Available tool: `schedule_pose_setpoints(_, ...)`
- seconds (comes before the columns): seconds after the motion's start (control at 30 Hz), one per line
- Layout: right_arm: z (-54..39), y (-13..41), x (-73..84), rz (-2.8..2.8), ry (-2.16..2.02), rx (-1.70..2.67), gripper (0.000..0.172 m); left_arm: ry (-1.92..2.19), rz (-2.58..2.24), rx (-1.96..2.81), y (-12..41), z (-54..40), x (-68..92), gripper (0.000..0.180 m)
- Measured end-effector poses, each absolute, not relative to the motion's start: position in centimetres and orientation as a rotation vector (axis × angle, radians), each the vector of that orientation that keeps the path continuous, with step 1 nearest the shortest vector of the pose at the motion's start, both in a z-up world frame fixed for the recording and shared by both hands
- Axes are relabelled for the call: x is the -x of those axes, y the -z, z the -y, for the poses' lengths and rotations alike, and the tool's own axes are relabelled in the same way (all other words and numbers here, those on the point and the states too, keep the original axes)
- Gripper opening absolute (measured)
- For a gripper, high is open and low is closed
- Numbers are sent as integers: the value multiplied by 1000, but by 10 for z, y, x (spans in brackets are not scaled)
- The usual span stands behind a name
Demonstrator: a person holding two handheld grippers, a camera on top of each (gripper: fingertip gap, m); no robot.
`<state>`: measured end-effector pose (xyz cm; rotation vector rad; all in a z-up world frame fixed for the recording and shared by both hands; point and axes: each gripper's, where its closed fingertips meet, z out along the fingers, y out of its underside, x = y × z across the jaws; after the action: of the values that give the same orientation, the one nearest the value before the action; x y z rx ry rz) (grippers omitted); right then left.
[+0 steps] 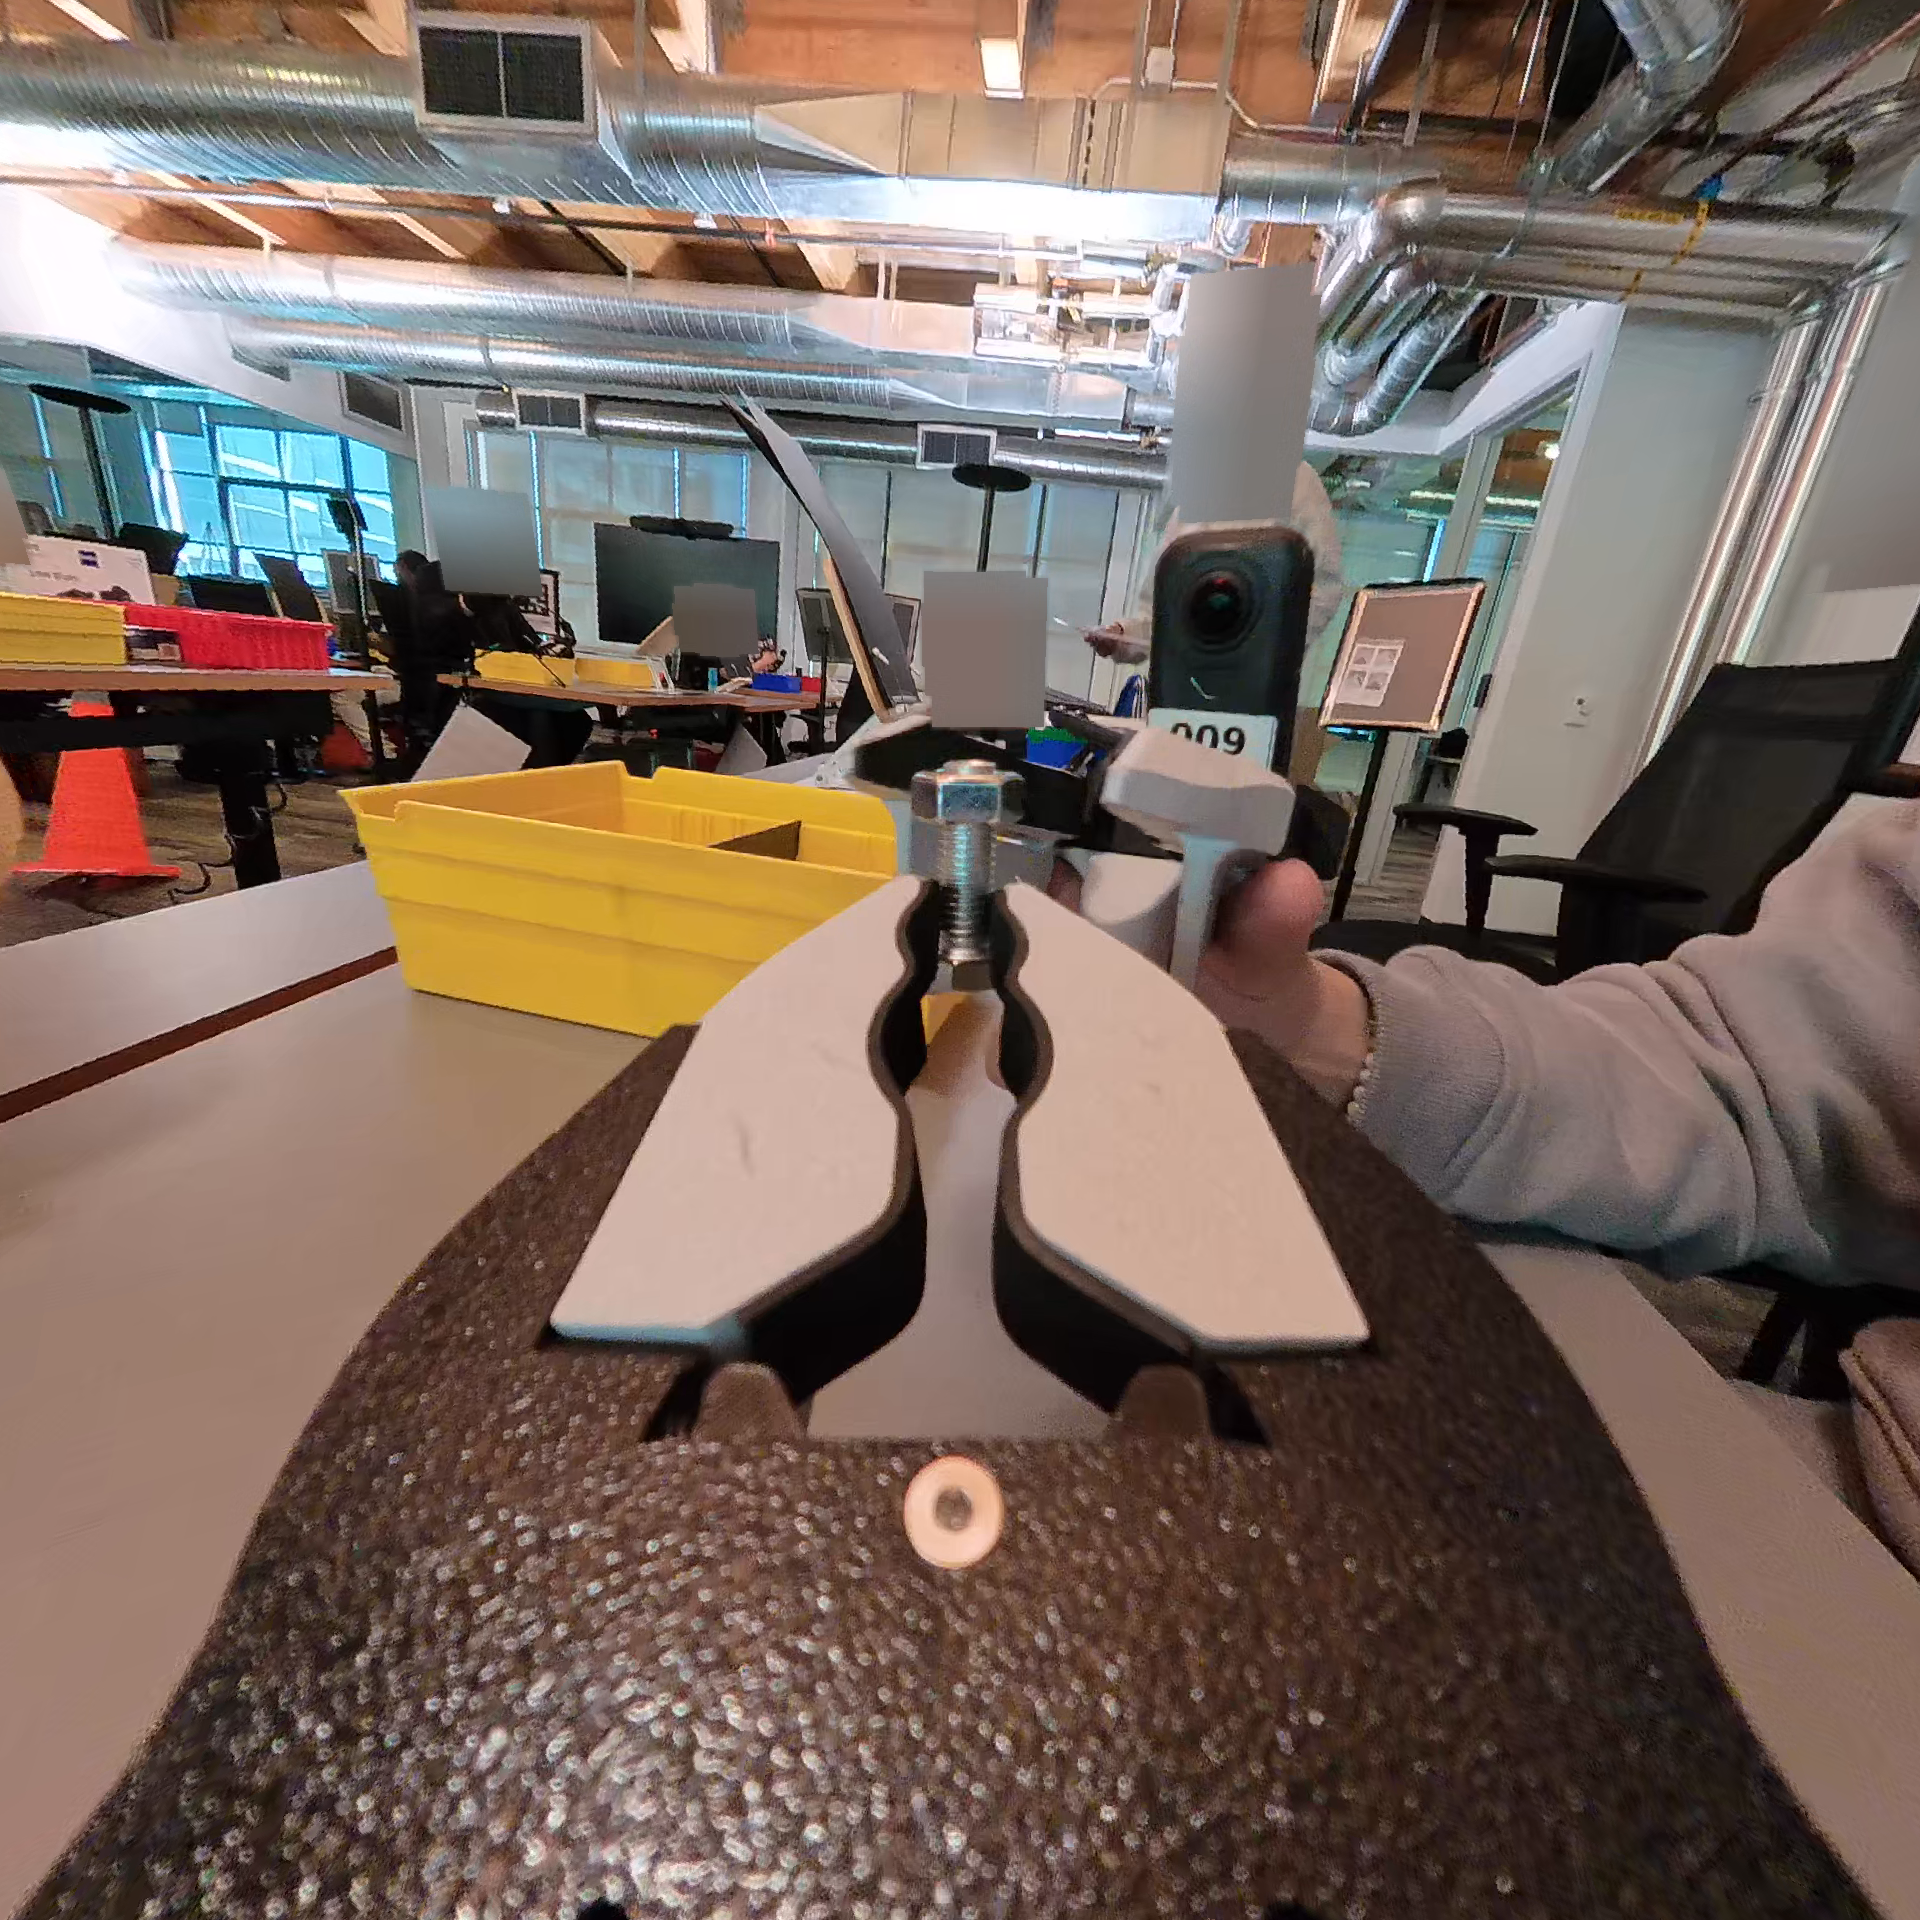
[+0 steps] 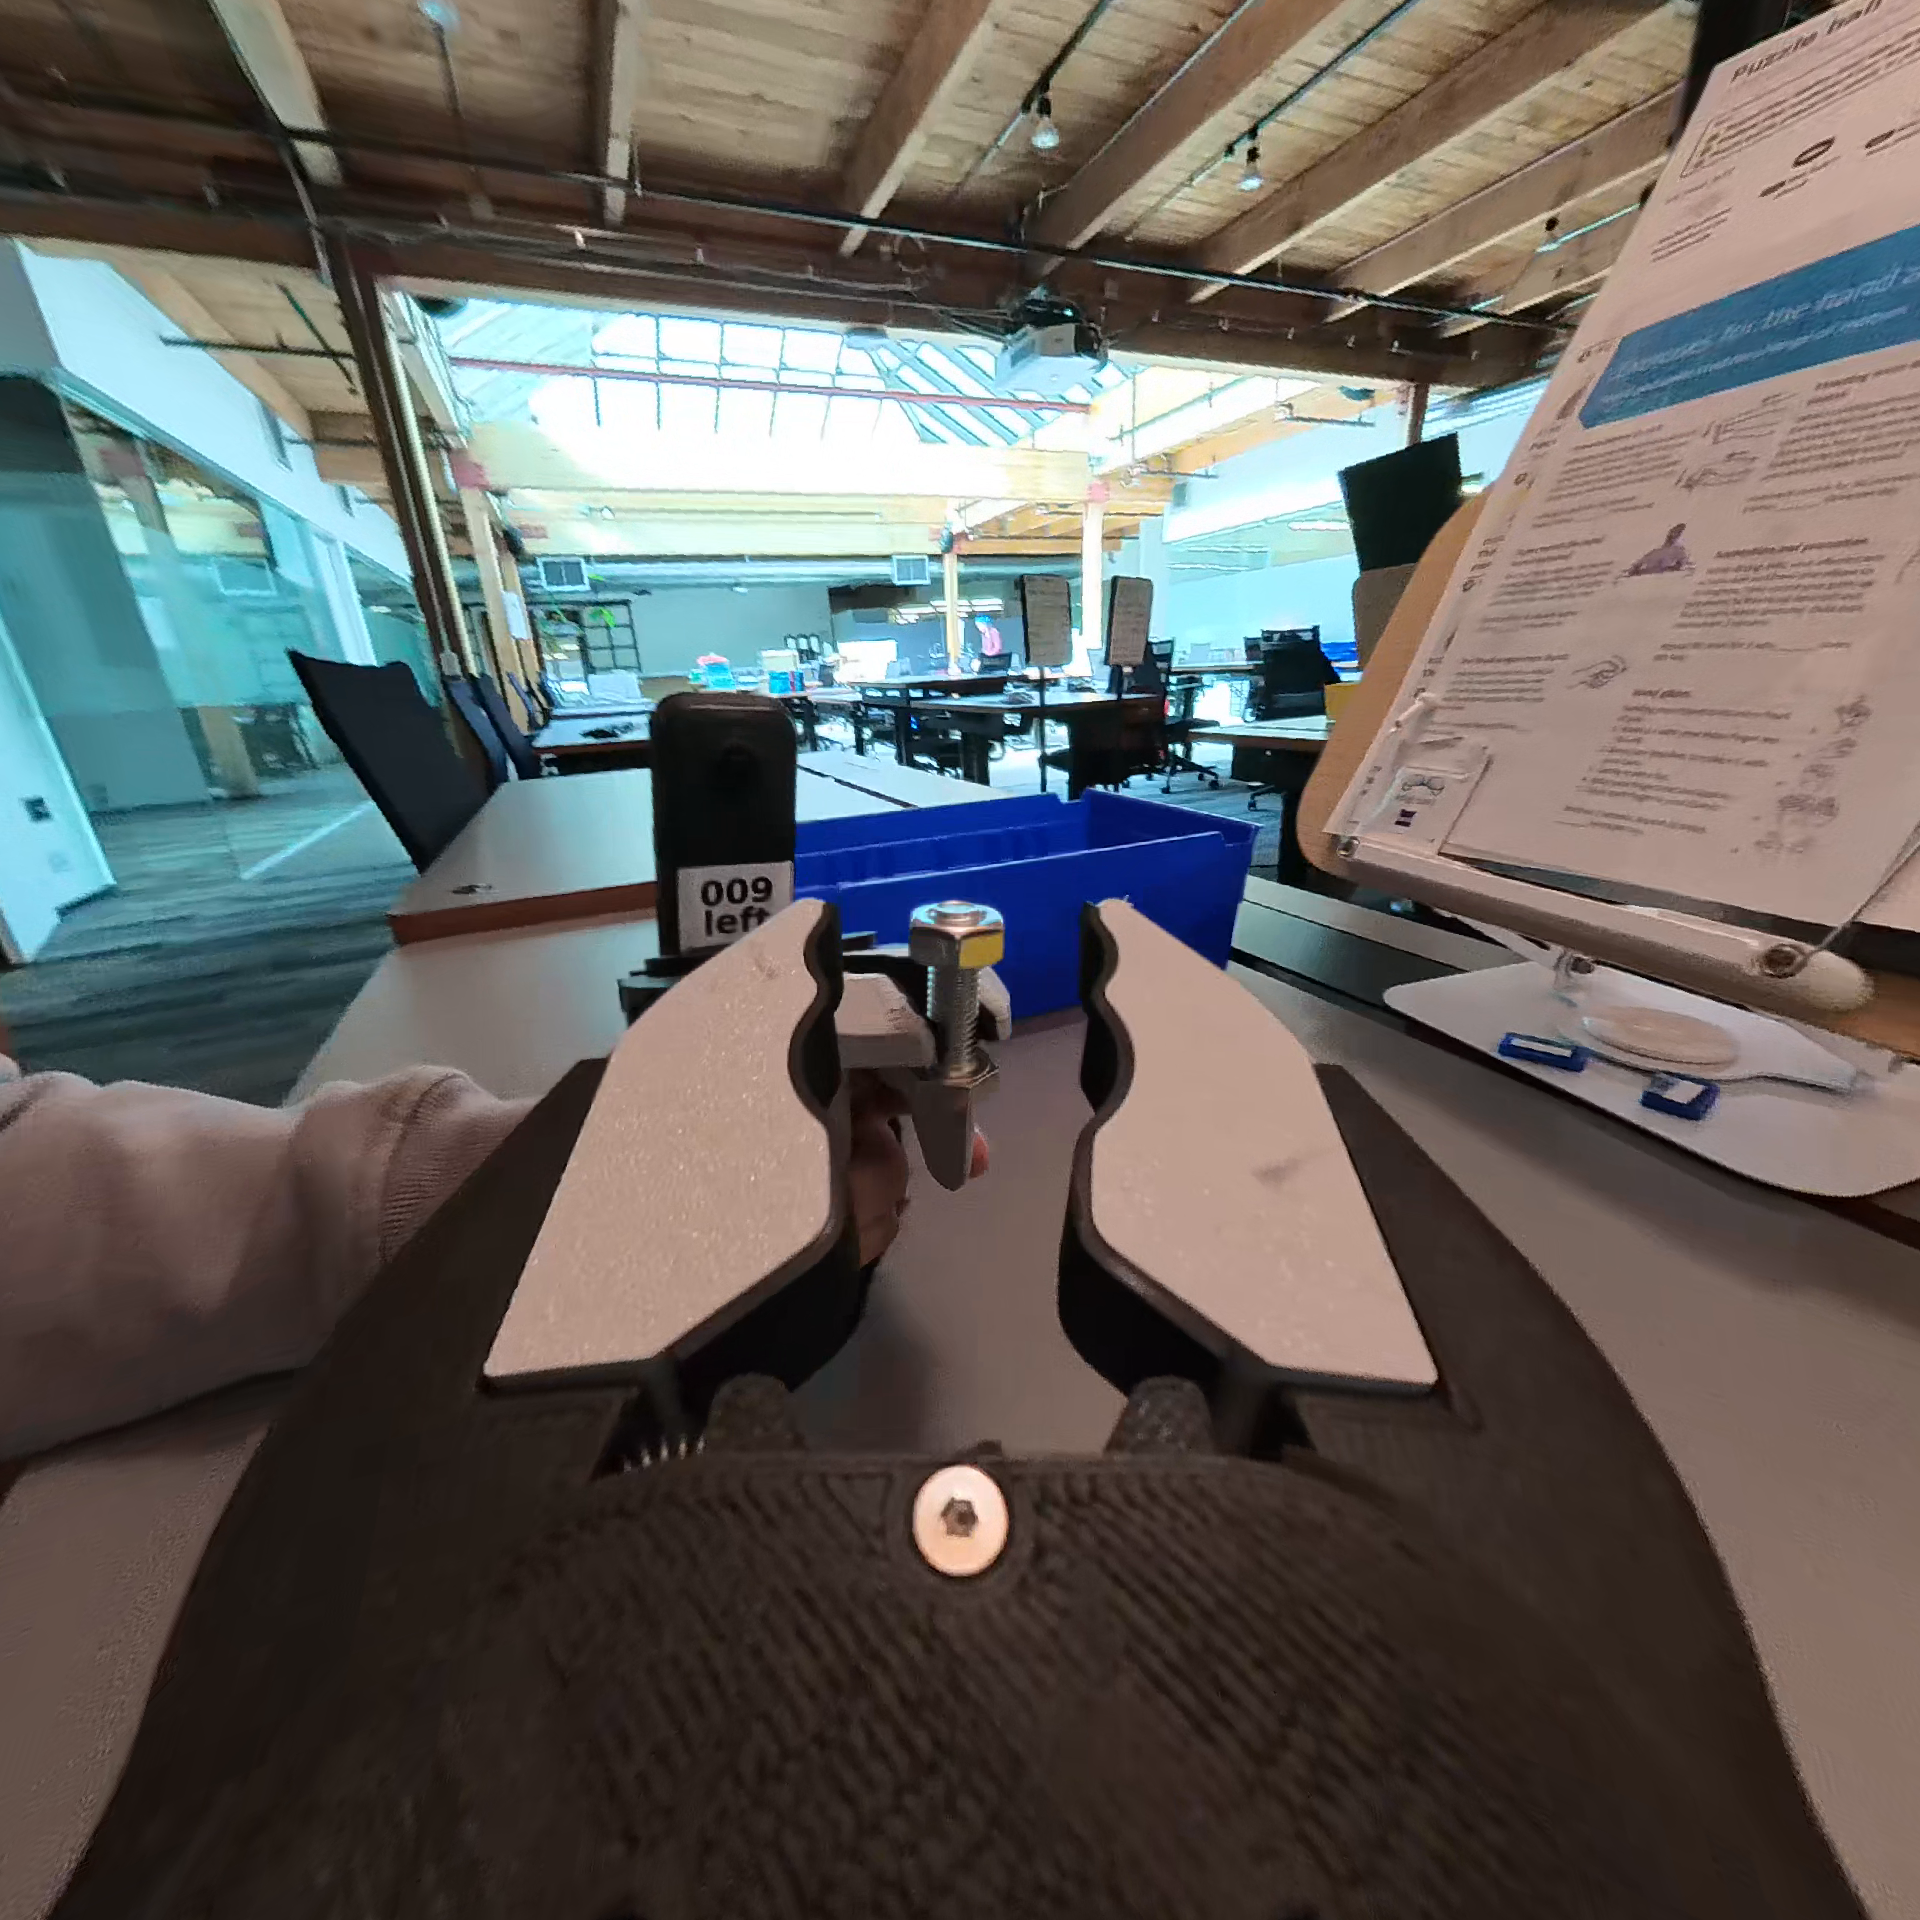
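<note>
- Far left in my left wrist view, a yellow bin [image 1: 623, 883] stands on the grey table [image 1: 208, 1195], just behind my left gripper's fingertips.
- My left gripper [image 1: 961, 930] is nearly pressed together and pinches a silver bolt [image 1: 964, 894] by its threaded shank. The bolt stands upright, with its hex head below the fingertips and a hex nut [image 1: 966, 805] near the top end.
- The right wrist view confirms that grip: the left gripper's grey fingers [image 2: 883, 1023] sit on either side of the shank, just above the head.
- Right of the bolt, a hand [image 1: 1268, 935] in a grey sleeve [image 1: 1610, 1039] holds the other tool, whose black camera [image 1: 1231, 623] rises behind.
- My right gripper [image 2: 958, 920] is spread wide. The nut [image 2: 956, 933] sits between its two fingertips, and I see clear gaps on both sides, so neither pad touches the nut or the bolt. It holds nothing.
- Behind the nut in that view, a blue bin [image 2: 1039, 862] stands on the table.
- Farthest right, a tilted document stand [image 2: 1662, 520] carries printed sheets, well apart from both grippers.
- I cannot tell whether the nut is tight or loose on the thread.
</note>
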<state>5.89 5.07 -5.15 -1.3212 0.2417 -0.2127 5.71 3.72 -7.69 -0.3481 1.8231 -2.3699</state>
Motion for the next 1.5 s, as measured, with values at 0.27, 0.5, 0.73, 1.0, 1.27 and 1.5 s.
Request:
schedule_pose_setpoints(0.27, -31, 55, -85, -377, 215, 1302, 40, 2365, -1777, 363, 71, -41, -59, 8)
schedule_pose_setpoints(0.5, -34, 42, -67, -293, 94, 1254, 47, 2327, -1791, 376, 76, -42, -63, 8)
schedule_pose_setpoints(0.73, -46, 57, -67, -295, 193, 1332, 39, 2279, -1834, 338, 80, -31, -58, 9)
schedule_pose_setpoints(1.0, -17, 51, -93, -412, 165, 1252, 43, 2288, -1772, 358, 72, -41, -61, 8)
schedule_pose_setpoints(1.27, -41, 50, -64, -265, 146, 1321, 41, 2238, -1828, 335, 81, -33, -60, 8)
schedule_pose_setpoints(1.5, -41, 56, -72, -317, 169, 1328, 42, 2232, -1810, 348, 79, -36, -62, 8)
